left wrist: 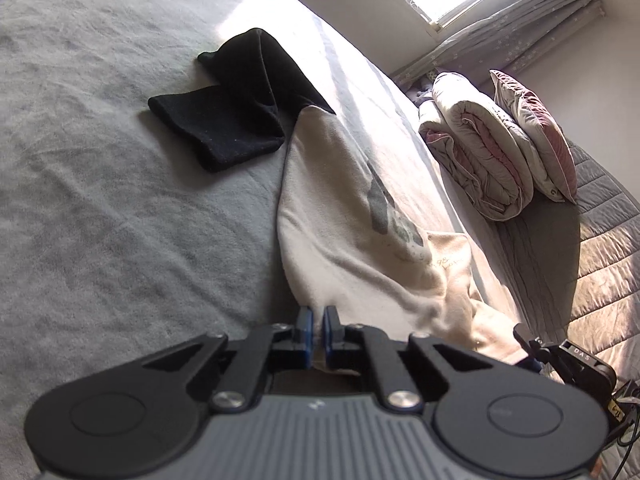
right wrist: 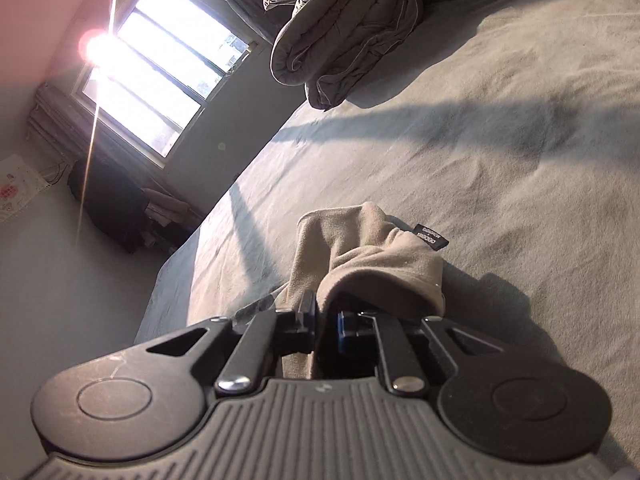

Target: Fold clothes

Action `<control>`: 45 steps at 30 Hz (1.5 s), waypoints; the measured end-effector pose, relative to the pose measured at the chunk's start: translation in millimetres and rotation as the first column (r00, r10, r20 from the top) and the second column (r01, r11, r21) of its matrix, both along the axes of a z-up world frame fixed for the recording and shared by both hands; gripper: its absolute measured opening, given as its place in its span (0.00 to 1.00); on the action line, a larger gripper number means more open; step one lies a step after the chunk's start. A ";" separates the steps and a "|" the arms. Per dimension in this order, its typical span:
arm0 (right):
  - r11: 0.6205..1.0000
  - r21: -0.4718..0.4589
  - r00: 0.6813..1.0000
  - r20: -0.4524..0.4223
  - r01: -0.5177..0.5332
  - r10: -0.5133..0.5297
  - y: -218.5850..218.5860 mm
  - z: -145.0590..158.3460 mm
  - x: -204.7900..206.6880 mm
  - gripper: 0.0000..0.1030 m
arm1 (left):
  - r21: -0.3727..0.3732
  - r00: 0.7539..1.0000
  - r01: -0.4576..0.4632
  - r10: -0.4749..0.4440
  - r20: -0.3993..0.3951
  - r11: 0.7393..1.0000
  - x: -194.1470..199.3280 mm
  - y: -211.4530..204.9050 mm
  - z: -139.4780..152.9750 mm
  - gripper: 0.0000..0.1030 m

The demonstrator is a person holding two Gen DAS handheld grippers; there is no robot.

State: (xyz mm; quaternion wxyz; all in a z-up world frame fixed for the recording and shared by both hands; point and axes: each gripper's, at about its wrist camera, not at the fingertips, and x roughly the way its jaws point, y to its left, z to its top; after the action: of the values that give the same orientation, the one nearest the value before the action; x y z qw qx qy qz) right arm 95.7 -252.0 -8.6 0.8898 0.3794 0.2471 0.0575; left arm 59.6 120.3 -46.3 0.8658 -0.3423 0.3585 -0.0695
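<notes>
A cream fleece garment (left wrist: 340, 216) with a grey print and black sleeves (left wrist: 232, 120) stretches across the grey bed (left wrist: 100, 200). My left gripper (left wrist: 318, 320) is shut on its near edge, cloth pinched between the blue pads. In the right wrist view my right gripper (right wrist: 325, 316) is shut on another bunched part of the cream garment (right wrist: 372, 264), which drapes over the fingers and carries a small black label (right wrist: 430, 236). The other gripper (left wrist: 568, 360) shows at the lower right of the left wrist view, against the garment's edge.
A rolled duvet (left wrist: 476, 156) and a pillow (left wrist: 536, 136) lie at the head of the bed; the duvet (right wrist: 344, 28) shows in the right wrist view too. A bright window (right wrist: 160, 68) and a dark pile on the floor (right wrist: 112, 204) stand beyond the bed's edge.
</notes>
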 end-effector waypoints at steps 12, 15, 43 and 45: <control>0.967 -0.202 0.984 0.060 -0.154 0.169 33.7 46.1 -40.2 0.13 | 0.081 0.992 -0.036 0.026 0.125 0.996 -46.0 45.8 49.7 0.05; 0.947 -0.255 0.974 0.062 -0.197 0.219 42.5 51.9 -54.1 0.13 | 0.113 0.990 -0.025 0.009 0.140 0.993 -60.6 54.0 59.0 0.05; 0.630 -0.365 0.727 -0.299 -0.686 0.618 133.2 -15.5 -122.4 0.18 | 0.374 0.964 0.226 -0.152 -0.217 0.899 -123.3 123.6 6.4 0.07; 0.653 -0.344 0.738 -0.290 -0.675 0.610 124.9 -8.6 -123.8 0.30 | 0.357 0.965 0.216 -0.142 -0.222 0.909 -119.5 125.5 11.8 0.25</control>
State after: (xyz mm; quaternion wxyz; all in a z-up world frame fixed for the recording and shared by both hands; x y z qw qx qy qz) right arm -28.1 -127.1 -17.2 0.8505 0.0656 0.4369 0.2853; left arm -59.9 245.8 -34.5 0.8669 -0.1396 0.4763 -0.0453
